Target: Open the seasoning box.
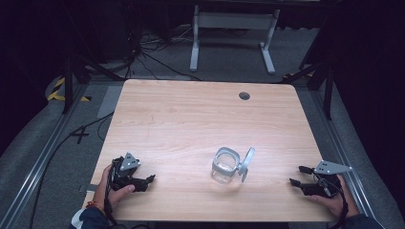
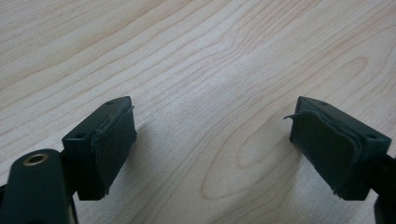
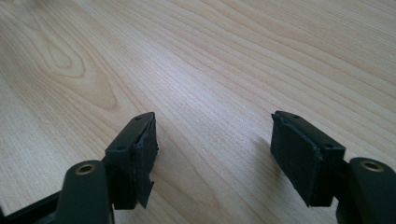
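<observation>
One jar: a clear glass jar (image 1: 225,165) stands on the table (image 1: 191,119), toward the near edge and right of the middle, its mouth open upward.
Lid: the jar's lid (image 1: 247,162) is swung open to the right side of the jar, tilted up on edge and attached at the rim.
Left gripper: the left gripper (image 1: 145,181) is at the near left corner of the table, held in the left hand (image 1: 114,188), pointing right toward the jar and well apart from it.
Left fingers: spread wide apart in the left gripper view (image 2: 212,149), with bare wood between the pads (image 2: 114,144) and nothing held.
Right gripper: the right gripper (image 1: 298,175) is at the near right corner, held in the right hand (image 1: 334,198), pointing left toward the jar and well apart from it.
Right fingers: apart in the right gripper view (image 3: 215,158), pads (image 3: 292,156) frayed at the edges, only wood grain between them.
Table: light wood with rounded corners and a dark round hole (image 1: 244,96) near the far right corner.
Floor: grey carpet with black cables (image 1: 143,52) beyond the far edge, and a white frame (image 1: 234,33) standing farther back.
</observation>
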The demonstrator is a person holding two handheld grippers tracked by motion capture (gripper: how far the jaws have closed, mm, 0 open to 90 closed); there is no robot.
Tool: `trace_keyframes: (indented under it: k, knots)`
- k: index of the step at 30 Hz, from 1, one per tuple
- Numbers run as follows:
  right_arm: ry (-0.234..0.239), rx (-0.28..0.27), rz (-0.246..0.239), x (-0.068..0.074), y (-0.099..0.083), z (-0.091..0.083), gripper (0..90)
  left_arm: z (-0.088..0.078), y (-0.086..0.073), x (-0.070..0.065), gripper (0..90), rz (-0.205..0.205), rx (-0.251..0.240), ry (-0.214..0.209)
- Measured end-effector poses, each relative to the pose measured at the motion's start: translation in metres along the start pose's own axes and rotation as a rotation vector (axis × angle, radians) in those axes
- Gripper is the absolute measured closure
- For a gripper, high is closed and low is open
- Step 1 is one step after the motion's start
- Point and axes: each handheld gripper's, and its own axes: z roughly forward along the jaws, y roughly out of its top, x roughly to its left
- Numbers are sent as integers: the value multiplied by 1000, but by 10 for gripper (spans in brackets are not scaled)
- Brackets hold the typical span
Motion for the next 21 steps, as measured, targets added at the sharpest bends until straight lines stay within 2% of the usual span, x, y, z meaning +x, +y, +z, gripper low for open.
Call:
trace_keyframes:
  k: [2,7,12,13,17,18,21]
  knots:
    - [0,0,0,0,0,0,316,1,0,-1,144,-16,-9,-4]
    - [2,1,-1,0,0,0,311,1,0,2,138,13,-4,0]
    - [3,2,1,0,1,1,307,1,0,1,138,11,-5,1]
    - [1,1,-2,0,1,1,305,1,0,0,138,-10,-7,-6]
    - [2,2,-2,0,1,1,304,1,0,1,138,-5,-7,-5]
    - [3,2,-3,0,1,1,304,1,0,2,138,12,-2,-3]
    - [4,2,-2,0,1,1,303,1,0,1,136,3,-1,-9]
